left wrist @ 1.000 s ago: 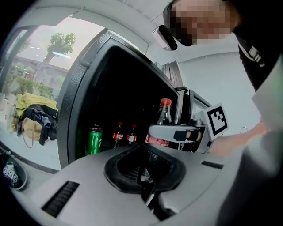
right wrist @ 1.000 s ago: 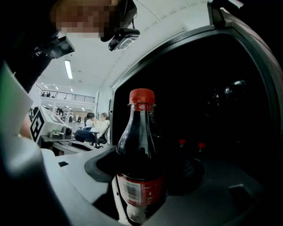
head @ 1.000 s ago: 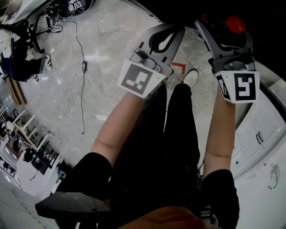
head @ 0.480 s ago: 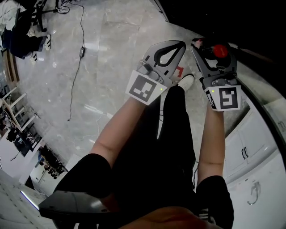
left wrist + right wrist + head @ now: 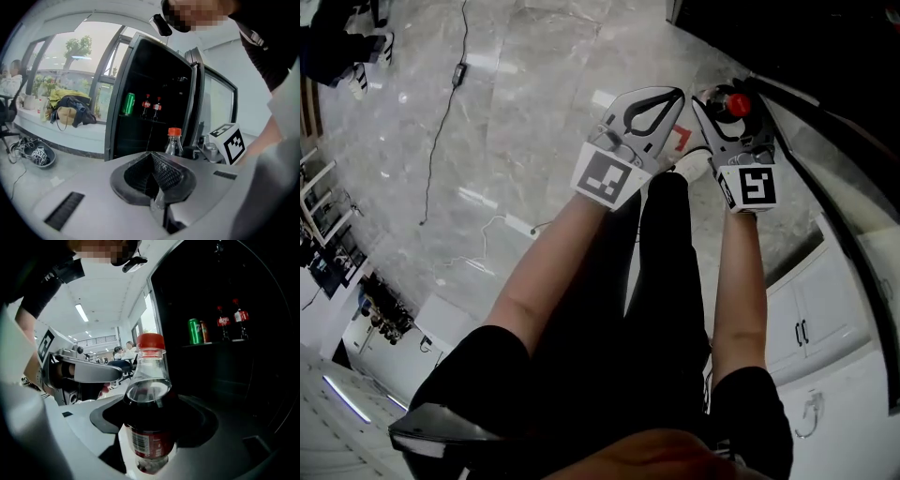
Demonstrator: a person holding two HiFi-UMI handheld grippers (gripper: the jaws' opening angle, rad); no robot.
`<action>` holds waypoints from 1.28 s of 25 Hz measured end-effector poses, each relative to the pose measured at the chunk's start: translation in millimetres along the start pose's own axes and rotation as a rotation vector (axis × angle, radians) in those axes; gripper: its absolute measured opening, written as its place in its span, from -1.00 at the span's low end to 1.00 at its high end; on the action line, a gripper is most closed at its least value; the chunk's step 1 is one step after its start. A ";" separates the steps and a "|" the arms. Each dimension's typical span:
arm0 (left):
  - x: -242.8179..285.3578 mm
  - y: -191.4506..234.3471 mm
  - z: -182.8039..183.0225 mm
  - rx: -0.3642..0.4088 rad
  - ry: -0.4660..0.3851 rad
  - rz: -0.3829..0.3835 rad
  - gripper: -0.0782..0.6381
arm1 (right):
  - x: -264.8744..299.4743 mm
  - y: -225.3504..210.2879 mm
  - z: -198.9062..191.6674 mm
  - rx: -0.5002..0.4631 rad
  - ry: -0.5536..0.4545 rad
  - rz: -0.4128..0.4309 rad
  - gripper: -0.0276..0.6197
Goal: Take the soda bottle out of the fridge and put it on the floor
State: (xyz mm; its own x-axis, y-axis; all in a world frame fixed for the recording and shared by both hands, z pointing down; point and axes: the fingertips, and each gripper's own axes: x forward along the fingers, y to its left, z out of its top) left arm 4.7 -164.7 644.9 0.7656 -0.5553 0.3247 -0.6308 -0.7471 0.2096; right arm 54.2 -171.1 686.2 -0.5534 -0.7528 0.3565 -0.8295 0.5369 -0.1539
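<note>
My right gripper (image 5: 725, 105) clamps the soda bottle (image 5: 149, 418), centre frame; left gripper (image 5: 673, 97) closed, empty. Fridge (image 5: 825, 56) edge upper right, open floor (image 5: 516, 122) upper left.

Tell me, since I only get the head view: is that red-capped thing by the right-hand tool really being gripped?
Observer: Yes. The right gripper view shows the right gripper shut on the soda bottle, jaws around its dark lower body.
Operator: And the other tool?
Observer: In its own view, the left gripper has its jaws together, with nothing between them.
Operator: What's inside the fridge?
Observer: The fridge stands open; a green can and two small bottles with red labels sit on a shelf.
</note>
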 end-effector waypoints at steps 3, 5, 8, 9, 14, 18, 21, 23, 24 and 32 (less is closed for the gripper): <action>4.7 7.3 -44.7 -0.016 0.041 -0.004 -0.78 | 16.6 -3.3 -51.3 0.028 0.041 -0.020 0.07; 7.8 9.9 -73.3 -0.024 0.068 -0.009 -0.78 | 25.2 -6.8 -86.8 0.049 0.076 -0.036 0.07; 9.6 16.5 -112.9 -0.038 0.117 -0.024 -0.78 | 39.0 -8.6 -136.8 0.077 0.126 -0.061 0.07; 11.3 18.8 -124.7 -0.040 0.131 -0.029 -0.78 | 43.2 -9.9 -152.8 0.085 0.143 -0.071 0.07; 26.9 25.8 -168.8 -0.046 0.164 -0.060 -0.78 | 57.3 -14.2 -226.4 0.114 0.223 -0.099 0.07; 40.4 31.1 -193.5 -0.045 0.185 -0.080 -0.78 | 67.5 -15.7 -275.2 0.125 0.277 -0.098 0.07; 52.0 36.1 -211.2 -0.040 0.201 -0.093 -0.78 | 77.4 -21.4 -307.2 0.124 0.316 -0.094 0.07; 60.2 38.6 -224.4 -0.033 0.210 -0.105 -0.78 | 84.2 -27.0 -327.6 0.123 0.343 -0.092 0.07; 63.9 39.7 -231.6 -0.029 0.216 -0.112 -0.78 | 87.8 -29.8 -337.2 0.122 0.354 -0.091 0.07; 82.4 54.5 -272.3 -0.015 0.234 -0.122 -0.78 | 121.8 -49.5 -403.6 0.069 0.442 -0.058 0.07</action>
State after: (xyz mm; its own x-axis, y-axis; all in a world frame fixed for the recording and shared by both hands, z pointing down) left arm -0.9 -151.7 934.2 0.7870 -0.3605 0.5007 -0.5388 -0.7969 0.2733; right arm 58.3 -135.7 1109.2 -0.4328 -0.5381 0.7232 -0.8696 0.4606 -0.1777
